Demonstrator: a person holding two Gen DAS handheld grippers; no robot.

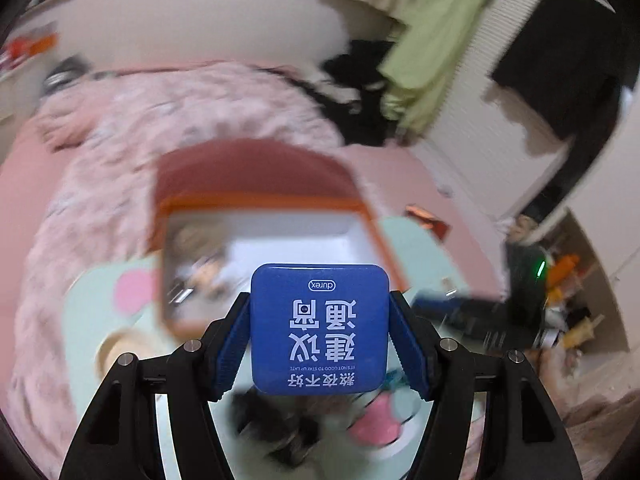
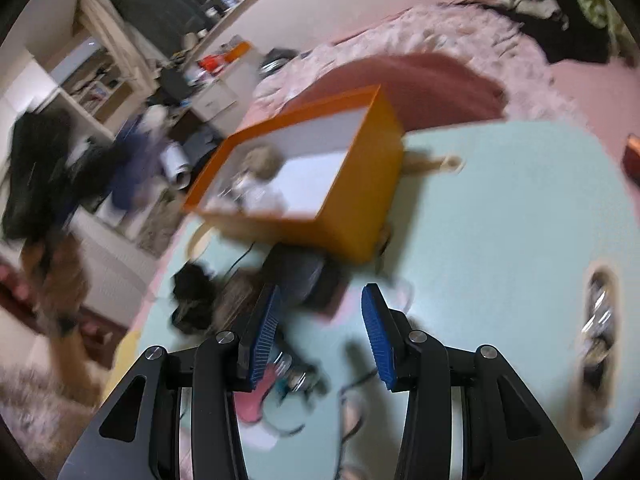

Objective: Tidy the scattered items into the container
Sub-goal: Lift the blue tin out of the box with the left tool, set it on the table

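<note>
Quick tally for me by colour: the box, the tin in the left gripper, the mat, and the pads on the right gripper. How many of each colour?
Orange: 1, the box.
Blue: 3, the square tin held in the left gripper, plus the 2 pads of the empty right gripper.
Pale green: 1, the mat.
Total: 5.

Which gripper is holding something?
The left gripper. Its blue pads squeeze a blue square tin with white writing, held near the orange box. The right gripper has nothing between its pads.
</note>
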